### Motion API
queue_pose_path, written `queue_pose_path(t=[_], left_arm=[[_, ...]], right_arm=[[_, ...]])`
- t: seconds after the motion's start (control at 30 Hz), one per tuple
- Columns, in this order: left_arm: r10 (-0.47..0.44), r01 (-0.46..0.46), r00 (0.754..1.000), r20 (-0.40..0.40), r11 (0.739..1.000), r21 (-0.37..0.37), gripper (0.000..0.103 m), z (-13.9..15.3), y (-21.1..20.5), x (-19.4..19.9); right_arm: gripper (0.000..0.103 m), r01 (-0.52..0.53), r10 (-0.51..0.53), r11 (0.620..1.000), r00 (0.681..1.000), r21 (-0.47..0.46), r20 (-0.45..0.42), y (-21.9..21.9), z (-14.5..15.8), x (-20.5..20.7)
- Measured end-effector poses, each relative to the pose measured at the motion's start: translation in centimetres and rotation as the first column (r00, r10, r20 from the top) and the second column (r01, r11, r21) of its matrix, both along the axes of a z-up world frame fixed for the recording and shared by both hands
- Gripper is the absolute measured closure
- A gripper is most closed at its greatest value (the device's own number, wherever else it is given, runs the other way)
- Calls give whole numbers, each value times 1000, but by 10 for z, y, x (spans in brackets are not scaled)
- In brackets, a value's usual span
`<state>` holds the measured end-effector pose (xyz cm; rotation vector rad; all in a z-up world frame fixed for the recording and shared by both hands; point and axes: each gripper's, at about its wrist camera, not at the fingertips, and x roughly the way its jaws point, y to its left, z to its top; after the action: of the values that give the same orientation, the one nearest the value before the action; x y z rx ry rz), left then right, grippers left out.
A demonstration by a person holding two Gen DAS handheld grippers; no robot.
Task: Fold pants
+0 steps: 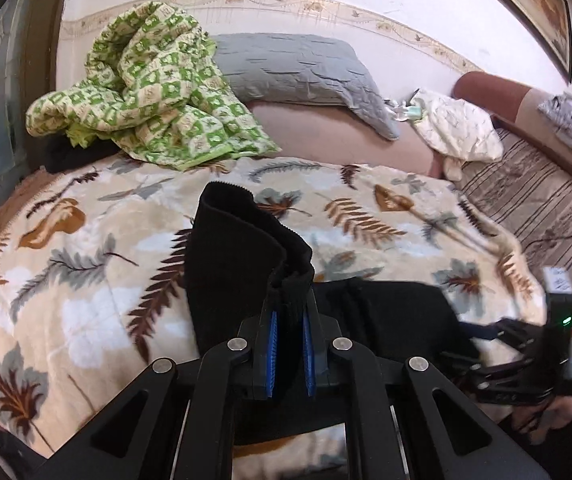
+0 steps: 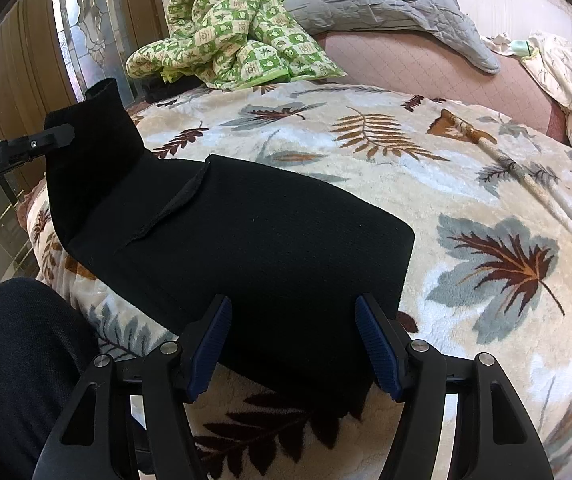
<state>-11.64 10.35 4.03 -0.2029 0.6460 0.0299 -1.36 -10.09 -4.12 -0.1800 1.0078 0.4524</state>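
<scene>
Left gripper (image 1: 290, 332): pressed together on one end of the black pants (image 2: 245, 240), with dark cloth bunched between the blue pads (image 1: 273, 350). In the right wrist view it enters at the far left edge, where its tip (image 2: 59, 136) meets the raised cloth.

Lifted end: a flap of the pants stands up off the leafy blanket (image 2: 486, 208), rising toward centre frame in the left wrist view and toward the upper left in the right wrist view.

Pants body: folded flat on the blanket, filling the middle of the right wrist view. Its long axis runs from the raised end at upper left down to a squared edge at centre right.

Right gripper (image 2: 294, 344): spread wide and holding nothing, its jaws straddling the near edge of the flat part at lower centre. Whether the pads touch the cloth I cannot tell.

Key relation: the held end lies to the left of the flat body, so the fold would likely carry it rightward along the long axis, toward the right gripper's side. The left gripper is the one in charge of that end; the right is nearer the flat part and placed to steady it.

Background: green checked quilt (image 1: 149, 88) and grey pillow (image 1: 294, 68) lie at the top of both views, well apart from the pants.
</scene>
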Motion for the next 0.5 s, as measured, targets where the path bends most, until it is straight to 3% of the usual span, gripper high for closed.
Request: queue_pose_path(t=[0.13,0.27,0.37,0.5], left_arm=[[-58,59,998,24,997,-44,95,16,-21,5],[-111,110,994,1,988,-110,95,16,-46,18],[-121,120,993,4,982,-148,95,12,-55,26],[-144,141,990,-3,976,-167,95,3,-63,37]], right_arm=[[31,-3,3,1000,1000,20,-12,1,0,1],[33,16,-18,997,1000,74,25,-7,15,1],[33,120,-134,982,987,146,89,-33,35,6],[33,307,-329,929,941,206,82,-78,46,14]])
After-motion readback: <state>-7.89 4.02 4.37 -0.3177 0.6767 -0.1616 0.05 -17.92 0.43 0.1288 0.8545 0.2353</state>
